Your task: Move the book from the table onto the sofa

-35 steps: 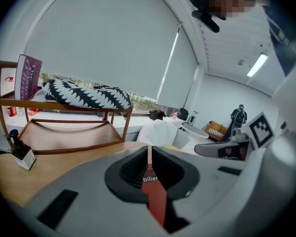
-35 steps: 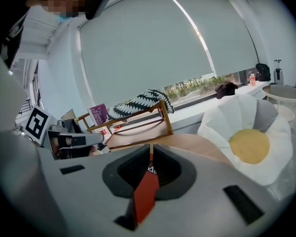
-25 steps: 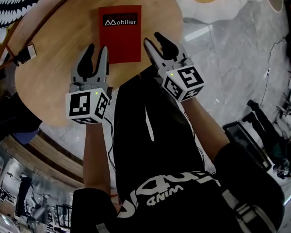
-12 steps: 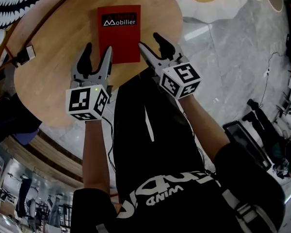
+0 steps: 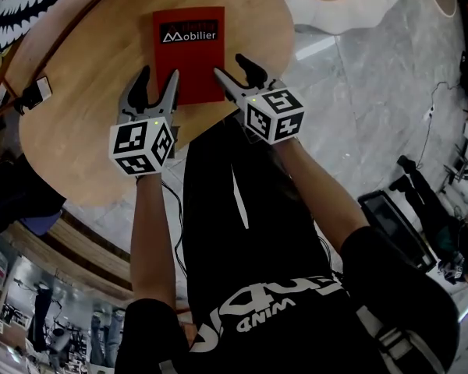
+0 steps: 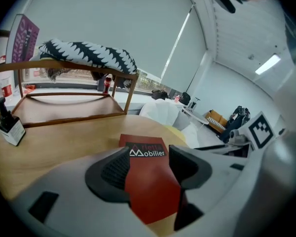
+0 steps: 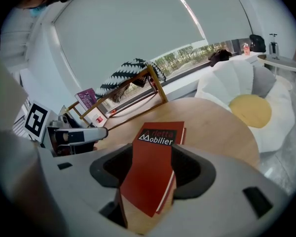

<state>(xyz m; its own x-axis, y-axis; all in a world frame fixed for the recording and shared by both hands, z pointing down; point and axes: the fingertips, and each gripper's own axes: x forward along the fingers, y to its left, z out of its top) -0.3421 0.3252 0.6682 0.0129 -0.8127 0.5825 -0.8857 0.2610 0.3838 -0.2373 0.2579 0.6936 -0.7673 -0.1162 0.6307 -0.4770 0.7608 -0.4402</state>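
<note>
1. The book lies flat on the table.
2. The left gripper has its jaws spread at the book's near left corner, pinching nothing.
3. The right gripper has its jaws spread at the near right corner, pinching nothing.

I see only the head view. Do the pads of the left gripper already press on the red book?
Observer: No. The left gripper view shows the left gripper open; the red book lies flat between its jaws, not pressed.
Operator: And the right gripper?
Observer: Its own view shows the right gripper open too, with the book's near corner between its jaws.
Operator: Where are the pages?
Observer: The white page edges run along the book's right side in that view.
</note>
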